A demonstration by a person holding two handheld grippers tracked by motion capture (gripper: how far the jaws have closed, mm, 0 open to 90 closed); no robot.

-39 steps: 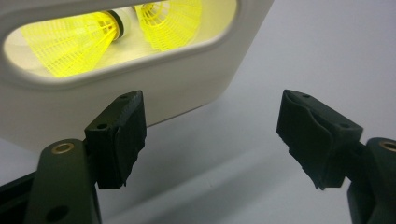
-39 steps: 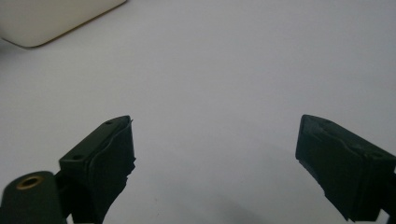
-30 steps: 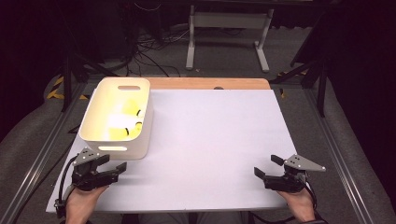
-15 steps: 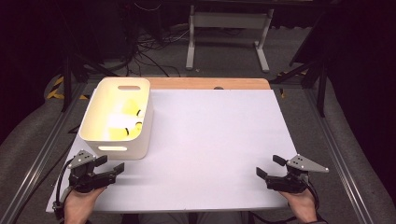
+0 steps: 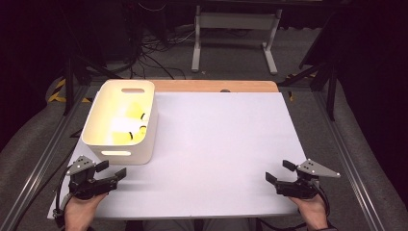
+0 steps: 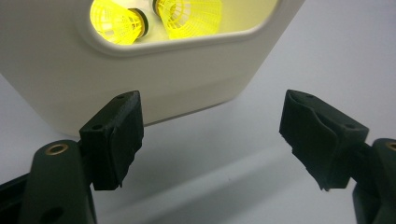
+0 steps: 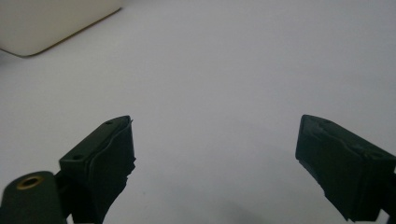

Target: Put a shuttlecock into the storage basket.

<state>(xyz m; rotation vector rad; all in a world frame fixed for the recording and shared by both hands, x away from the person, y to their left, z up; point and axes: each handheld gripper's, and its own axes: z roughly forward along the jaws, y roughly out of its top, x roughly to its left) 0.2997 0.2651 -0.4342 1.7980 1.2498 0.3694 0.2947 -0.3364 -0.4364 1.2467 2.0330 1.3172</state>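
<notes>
High view showed the white table as the largest thing, and on it, toward the near-left corner, a cream bin with handle slots. Inside lay the yellow shuttlecocks — two were plain through the slot in the left gripper view, side by side on the bin's floor. The left gripper sat at the near-left corner just in front of the bin, jaws apart and holding nothing. The right gripper rested near the near-right corner, well apart from the bin, jaws likewise spread over bare tabletop. With the shuttlecocks lying in the bin and neither gripper carrying anything, the work looked either finished or not yet started — I could not tell which.
</notes>
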